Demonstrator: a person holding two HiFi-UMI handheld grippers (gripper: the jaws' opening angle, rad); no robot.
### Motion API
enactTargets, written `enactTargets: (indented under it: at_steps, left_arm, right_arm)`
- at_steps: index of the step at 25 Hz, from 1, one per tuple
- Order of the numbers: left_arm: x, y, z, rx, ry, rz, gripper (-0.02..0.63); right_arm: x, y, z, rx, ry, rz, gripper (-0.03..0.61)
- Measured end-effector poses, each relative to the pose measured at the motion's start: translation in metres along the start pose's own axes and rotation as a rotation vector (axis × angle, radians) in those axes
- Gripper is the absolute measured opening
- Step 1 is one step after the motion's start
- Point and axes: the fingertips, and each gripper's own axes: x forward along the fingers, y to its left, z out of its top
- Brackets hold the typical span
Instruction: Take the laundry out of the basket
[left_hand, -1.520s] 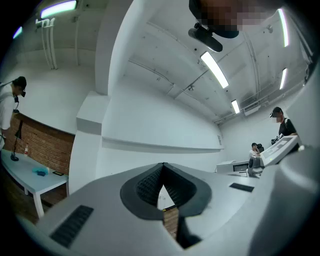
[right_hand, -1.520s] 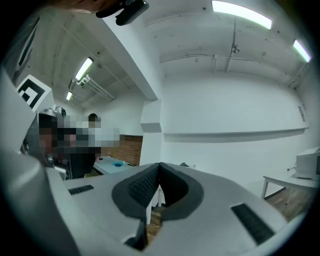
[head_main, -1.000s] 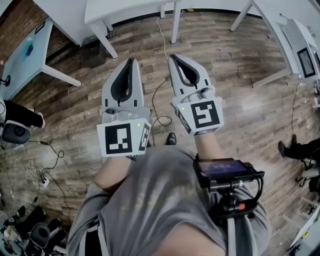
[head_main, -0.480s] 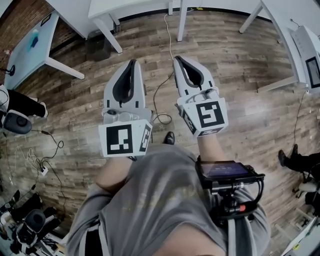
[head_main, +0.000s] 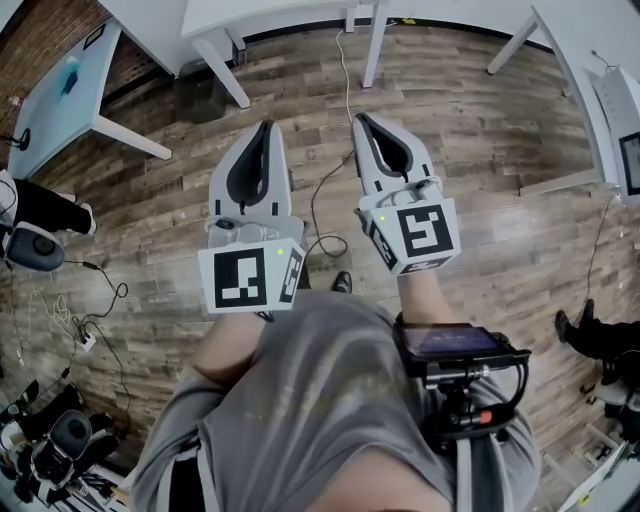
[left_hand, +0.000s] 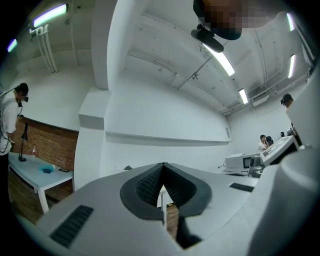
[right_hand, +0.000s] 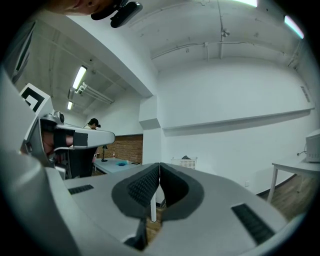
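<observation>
Both grippers are held side by side in front of the person's body, above a wooden floor. My left gripper (head_main: 265, 128) is shut with nothing between its jaws; its closed tips (left_hand: 163, 166) point level into the room. My right gripper (head_main: 361, 120) is also shut and empty, as its own view (right_hand: 159, 165) shows. Far ahead, against the white wall, stands a white lattice basket (right_hand: 185, 163) with something dark on top. No laundry or basket shows in the head view.
White tables (head_main: 262, 18) stand ahead, a pale blue table (head_main: 52, 98) at the left. A cable (head_main: 326, 190) trails across the floor under the grippers. More cables and gear (head_main: 60, 440) lie at the lower left. Other people's legs (head_main: 40, 212) and shoes (head_main: 580, 330) are at both sides.
Both grippers have shifted a little to the right in the head view, and the floor and tables have slid beneath them. The jaws stayed shut and empty.
</observation>
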Motion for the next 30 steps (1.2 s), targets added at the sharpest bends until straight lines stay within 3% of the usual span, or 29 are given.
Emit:
enactTargets:
  at_steps: [8,20,30]
  left_arm:
    - [0.062,0.072,-0.021,-0.05,0.002,-0.017,0.008]
    - [0.141,0.204,-0.009,-0.049,-0.054,-0.048,0.008]
    - [0.192,0.252,-0.02,-0.071,-0.053,-0.067,0.008]
  right_arm:
    - [0.09,-0.006,-0.013,-0.015,0.031,-0.028,0.008]
    - [0.246,0.018,0.01,-0.043,-0.012,-0.054,0.008]
    - [0.316,0.011,0.012,-0.067,-0.008,-0.075,0.008]
